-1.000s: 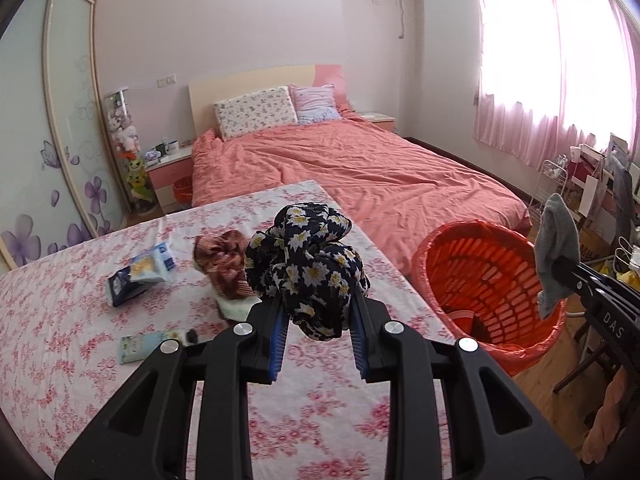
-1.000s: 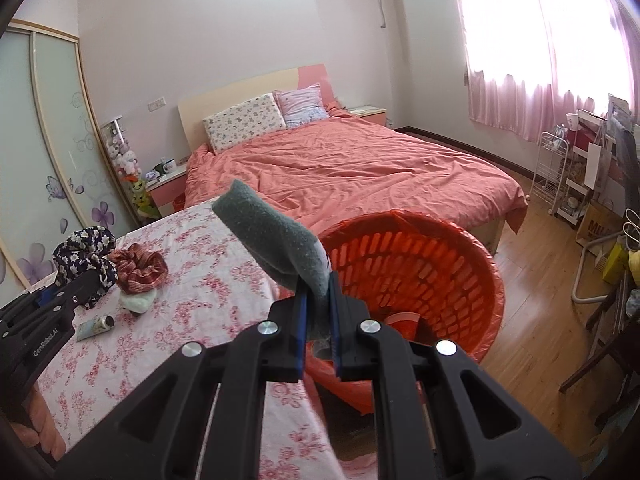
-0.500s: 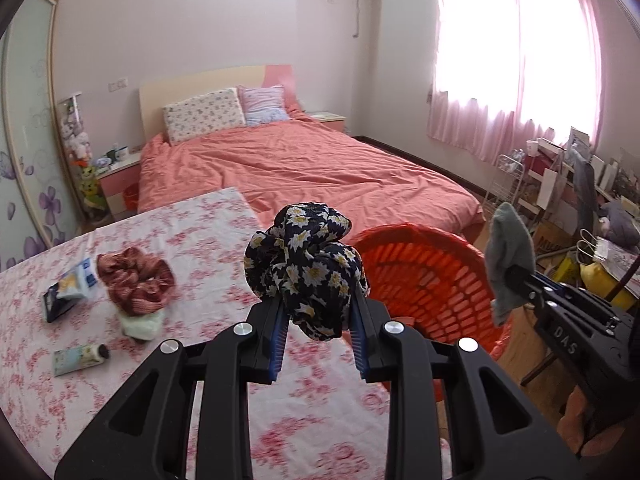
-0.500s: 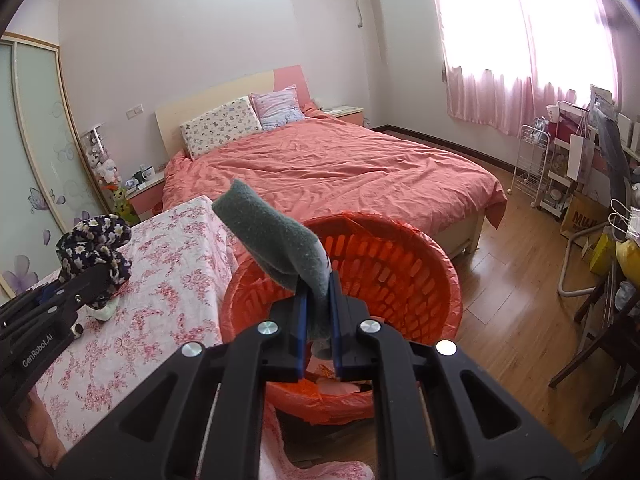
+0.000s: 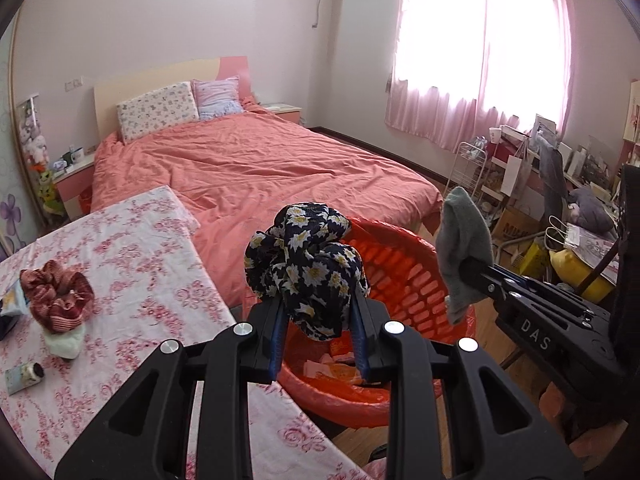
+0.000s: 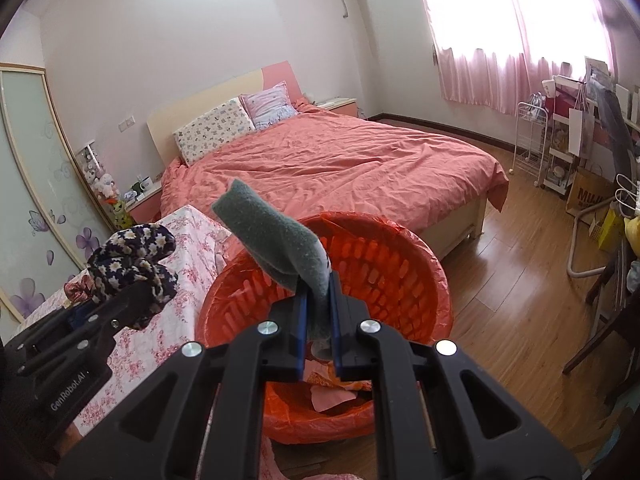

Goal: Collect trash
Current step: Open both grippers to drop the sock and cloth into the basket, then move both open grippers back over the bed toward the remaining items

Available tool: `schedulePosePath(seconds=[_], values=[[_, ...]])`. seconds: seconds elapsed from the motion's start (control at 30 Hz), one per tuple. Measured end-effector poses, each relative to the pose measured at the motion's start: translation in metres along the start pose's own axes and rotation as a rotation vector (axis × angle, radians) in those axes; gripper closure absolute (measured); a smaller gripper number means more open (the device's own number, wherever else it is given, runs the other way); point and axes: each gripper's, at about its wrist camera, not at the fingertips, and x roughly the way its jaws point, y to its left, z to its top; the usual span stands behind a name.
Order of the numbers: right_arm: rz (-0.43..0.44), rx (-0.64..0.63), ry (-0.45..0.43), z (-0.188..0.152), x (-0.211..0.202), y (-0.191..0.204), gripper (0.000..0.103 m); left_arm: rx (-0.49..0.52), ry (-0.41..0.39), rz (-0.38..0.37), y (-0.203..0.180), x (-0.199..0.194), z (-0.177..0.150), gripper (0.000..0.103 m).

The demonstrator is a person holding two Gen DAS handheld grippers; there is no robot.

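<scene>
left tongs (image 5: 318, 334), marked "genrobot.ai", grip a navy daisy-print scrunchie (image 5: 306, 268) at frame centre; right tongs (image 6: 318, 334), marked "das", clamp a grey-green sponge (image 6: 276, 240), both over the orange basket (image 6: 404, 276).

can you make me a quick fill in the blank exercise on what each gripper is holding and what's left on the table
1. The left gripper is shut on a dark scrunchie printed with white ____.
2. The right gripper is shut on a ____ sponge.
3. Both grippers are held near an orange ____ lined with a red bag.
4. A ____ scrunchie lies on the table with the floral cloth.

Missing words: flowers; grey; basket; red
</scene>
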Motion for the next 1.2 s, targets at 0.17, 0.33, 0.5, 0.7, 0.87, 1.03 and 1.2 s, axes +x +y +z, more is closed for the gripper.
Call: schedulePosePath(seconds=[0.17, 0.33, 0.5, 0.7, 0.87, 1.03, 1.2], values=[[0.016, 0.020, 0.016, 0.004, 0.016, -0.007, 0.092, 0.013, 0.026, -0.024, -0.009, 0.019, 0.001, 0.075], [0.034, 0.048, 0.021, 0.006, 0.029, -0.015, 0.084, 0.024, 0.071, -0.013, -0.016, 0.036, -0.002, 0.061], [0.027, 0.053, 0.029, 0.005, 0.039, -0.017, 0.064, 0.023, 0.101, 0.025, -0.012, 0.043, -0.009, 0.055], [-0.001, 0.039, 0.031, 0.002, 0.038, -0.013, 0.055, -0.003, 0.111, 0.069, 0.002, 0.036, -0.013, 0.051], [-0.029, -0.004, 0.016, 0.001, 0.028, -0.001, 0.049, -0.016, 0.092, 0.123, 0.023, 0.018, -0.013, 0.047], [-0.033, -0.043, 0.004, 0.000, 0.017, 0.019, 0.042, -0.038, 0.087, 0.188, 0.055, -0.004, -0.022, 0.046], [-0.020, -0.092, 0.010, -0.006, 0.010, 0.048, 0.038, -0.087, 0.091, 0.248, 0.090, -0.024, -0.034, 0.045]])
